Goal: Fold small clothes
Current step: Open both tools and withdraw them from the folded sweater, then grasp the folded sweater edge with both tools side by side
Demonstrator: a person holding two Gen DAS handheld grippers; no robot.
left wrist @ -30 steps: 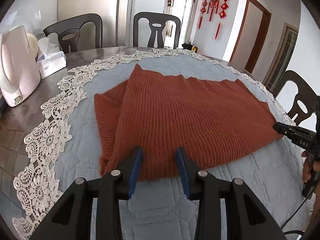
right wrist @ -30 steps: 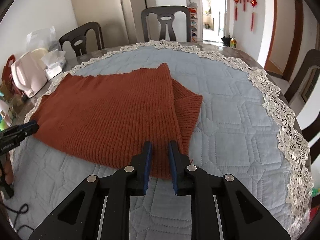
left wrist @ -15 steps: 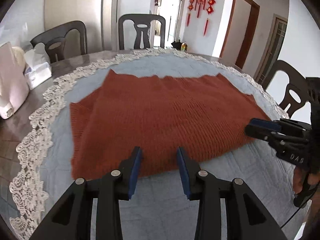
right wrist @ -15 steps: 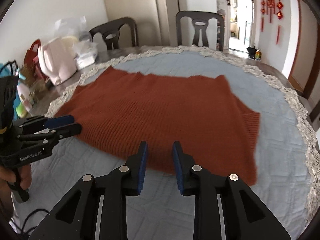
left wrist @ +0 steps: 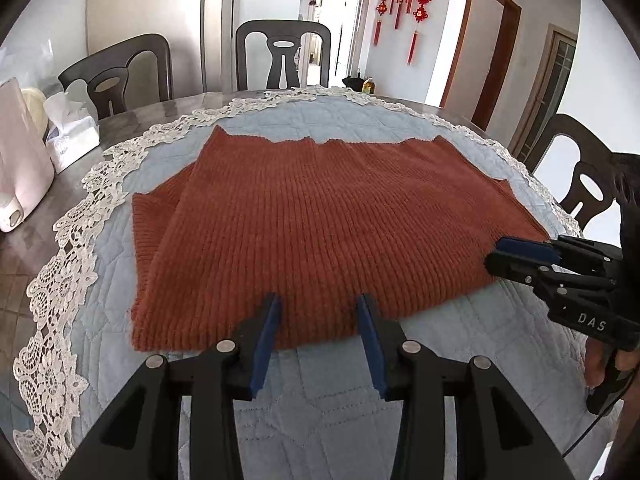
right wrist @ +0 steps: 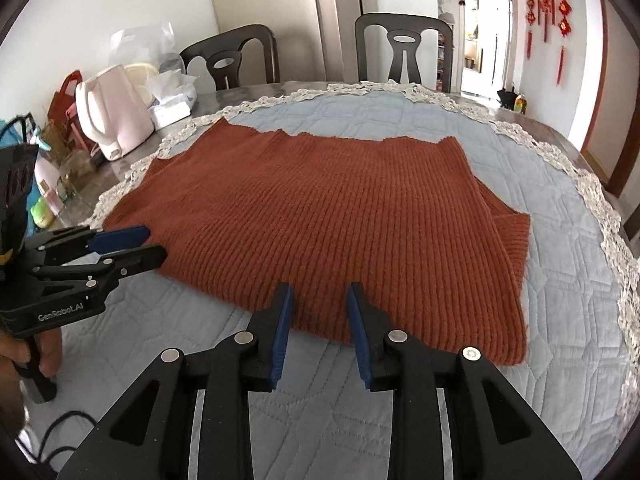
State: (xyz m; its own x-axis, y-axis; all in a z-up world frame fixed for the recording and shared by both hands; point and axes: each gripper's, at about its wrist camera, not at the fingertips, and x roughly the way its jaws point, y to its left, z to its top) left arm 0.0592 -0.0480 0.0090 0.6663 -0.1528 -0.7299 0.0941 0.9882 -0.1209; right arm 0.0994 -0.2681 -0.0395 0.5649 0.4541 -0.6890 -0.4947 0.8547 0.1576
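Note:
A rust-red ribbed sweater [left wrist: 320,216] lies flat on the blue quilted cloth [left wrist: 320,420], with a sleeve folded in at each side. My left gripper [left wrist: 319,304] hovers at the sweater's near hem, left of centre. Its jaws are opening and the hem shows between the tips, with no pad pressing on it. My right gripper [right wrist: 320,294] is at the same hem further right, jaws also opening, nothing pinched. Each wrist view shows the other gripper from the side: the right gripper [left wrist: 504,256] near the sweater's right corner, the left gripper [right wrist: 148,244] at its left edge.
A pink kettle [right wrist: 116,120] and a tissue box [left wrist: 72,140] stand on the bare tabletop at the far left. White lace trim [left wrist: 60,272] rings the cloth. Dark chairs [left wrist: 284,52] stand around the table. A hand [right wrist: 24,352] holds the left gripper's handle.
Both views have swung from the sweater's outer corners toward its middle, and each gripper now shows closer in the other's view. The right jaws have widened; the left slightly.

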